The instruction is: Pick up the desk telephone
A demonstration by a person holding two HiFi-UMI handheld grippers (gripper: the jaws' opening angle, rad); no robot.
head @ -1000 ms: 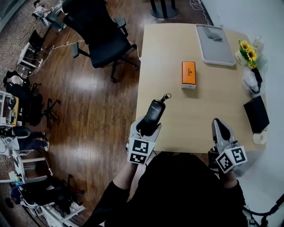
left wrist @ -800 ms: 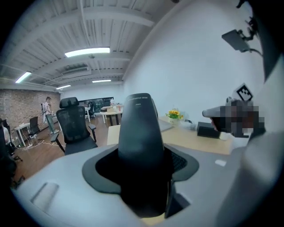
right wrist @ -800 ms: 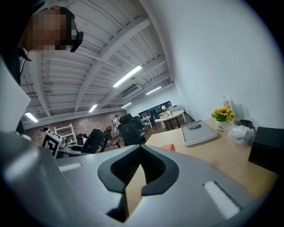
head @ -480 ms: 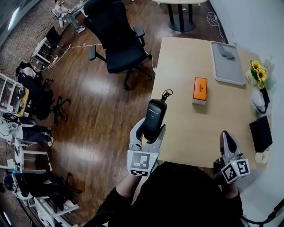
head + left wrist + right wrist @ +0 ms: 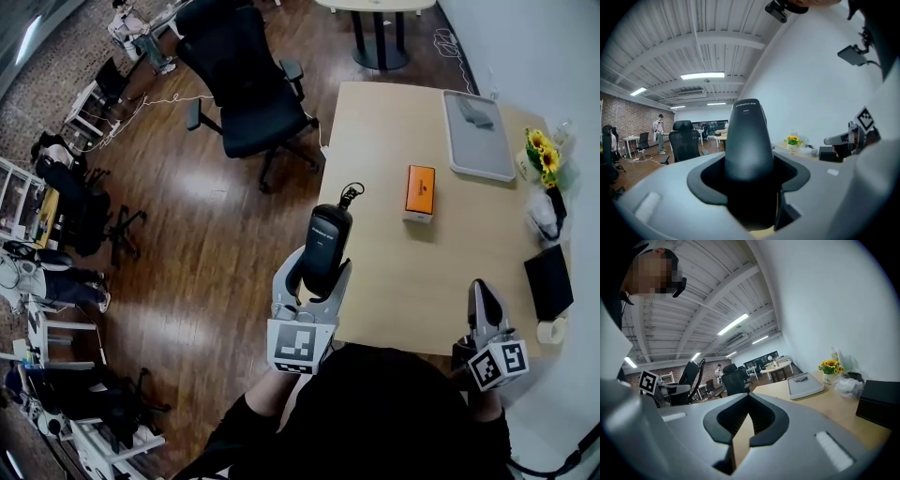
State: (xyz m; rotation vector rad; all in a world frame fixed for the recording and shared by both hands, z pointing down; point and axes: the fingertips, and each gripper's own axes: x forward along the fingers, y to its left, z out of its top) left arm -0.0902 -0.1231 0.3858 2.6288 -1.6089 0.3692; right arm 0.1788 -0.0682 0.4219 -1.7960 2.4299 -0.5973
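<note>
The left claw [image 5: 322,270] grips the phone [image 5: 329,234], held above the tabletop [image 5: 403,272]; the right claw [image 5: 478,289] is closed, empty. Pick-up looks done.

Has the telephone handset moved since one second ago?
Yes. The handset, held in the left gripper, rose toward the camera and now overlaps the table's left edge.

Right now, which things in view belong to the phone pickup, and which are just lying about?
Job in hand:
- black telephone handset, lifted clear of the table
- left gripper, closed on it

Lying about:
- orange rectangular box
- grey tray
- yellow flowers
- black box
- light wooden table under them
- black office chair
- right gripper, shut, empty
</note>
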